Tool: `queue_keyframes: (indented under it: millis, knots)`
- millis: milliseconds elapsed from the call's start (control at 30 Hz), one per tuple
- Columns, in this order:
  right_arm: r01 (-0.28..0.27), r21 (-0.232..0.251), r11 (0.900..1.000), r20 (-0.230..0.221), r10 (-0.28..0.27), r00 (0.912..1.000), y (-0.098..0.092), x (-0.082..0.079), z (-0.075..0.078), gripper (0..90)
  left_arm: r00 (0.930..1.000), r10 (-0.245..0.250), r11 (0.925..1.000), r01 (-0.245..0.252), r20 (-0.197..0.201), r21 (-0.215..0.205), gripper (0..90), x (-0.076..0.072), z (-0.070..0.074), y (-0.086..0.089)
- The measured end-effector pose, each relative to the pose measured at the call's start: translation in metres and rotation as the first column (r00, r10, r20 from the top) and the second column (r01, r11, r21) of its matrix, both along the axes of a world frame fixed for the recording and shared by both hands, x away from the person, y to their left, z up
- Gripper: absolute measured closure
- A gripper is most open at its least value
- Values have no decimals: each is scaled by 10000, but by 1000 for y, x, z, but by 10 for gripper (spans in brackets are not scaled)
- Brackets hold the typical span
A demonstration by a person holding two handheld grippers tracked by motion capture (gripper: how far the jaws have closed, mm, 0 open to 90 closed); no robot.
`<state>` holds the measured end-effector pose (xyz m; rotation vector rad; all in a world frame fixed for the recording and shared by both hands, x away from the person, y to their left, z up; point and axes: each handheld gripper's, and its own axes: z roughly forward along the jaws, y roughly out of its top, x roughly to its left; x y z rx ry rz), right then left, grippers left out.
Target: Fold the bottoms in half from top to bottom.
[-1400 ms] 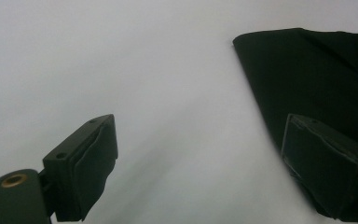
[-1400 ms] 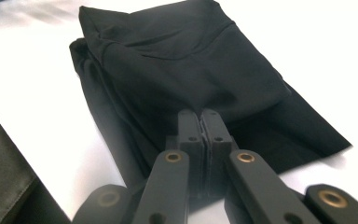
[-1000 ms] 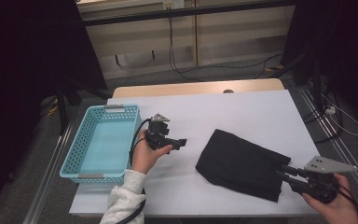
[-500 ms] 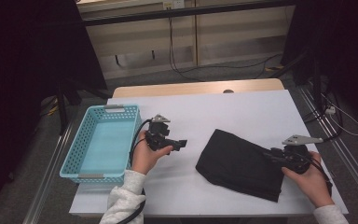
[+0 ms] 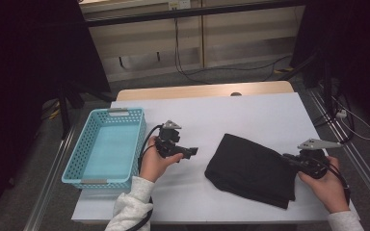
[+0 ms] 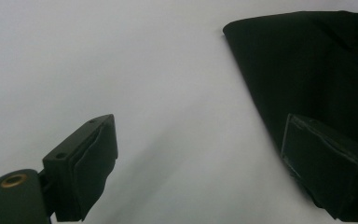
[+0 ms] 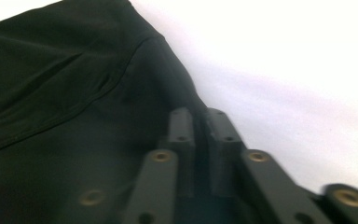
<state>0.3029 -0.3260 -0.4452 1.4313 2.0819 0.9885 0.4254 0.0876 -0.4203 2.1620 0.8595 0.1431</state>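
The black cloth (image 5: 250, 169) lies folded near the bench's front right corner. The right gripper (image 5: 289, 160), held level, has been closing, its jaws nearly together over the cloth's right edge; whether they pinch fabric I cannot tell. The left gripper (image 5: 191, 151) hovers mid-bench, jaws wide and empty, pointing at the cloth.

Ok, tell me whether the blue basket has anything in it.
Empty. The high view looks straight into the blue basket and shows its bare floor; the black cloth lies outside it on the table.
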Motion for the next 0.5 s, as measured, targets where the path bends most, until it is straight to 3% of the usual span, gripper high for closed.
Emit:
queue_keyframes:
  millis: [33,133,167,233,300,500]
  knots:
    - [259,170,9995,170,-261,9995,-1,0,1,576,9999,-96,9999,96,-38,-43,99,-1,0,-1]
    - [274,438,9987,301,-287,9991,0,0,4,523,9997,-243,9996,242,-75,-177,95,-7,-1,-5]
    - [306,473,9984,447,-327,9985,2,-1,5,465,9994,-315,9992,313,-106,-262,87,-11,-2,-8]
    - [308,558,9980,483,-335,9983,3,-1,6,452,9993,-350,9989,347,-98,-303,85,-12,-2,-9]
    - [364,483,9982,682,-396,9969,7,-1,9,369,9990,-426,9985,421,-111,-349,85,-17,-4,-12]
    - [275,450,9986,814,-311,9962,14,-1,9,295,9985,-538,9969,532,-94,-587,81,-25,-12,-18]
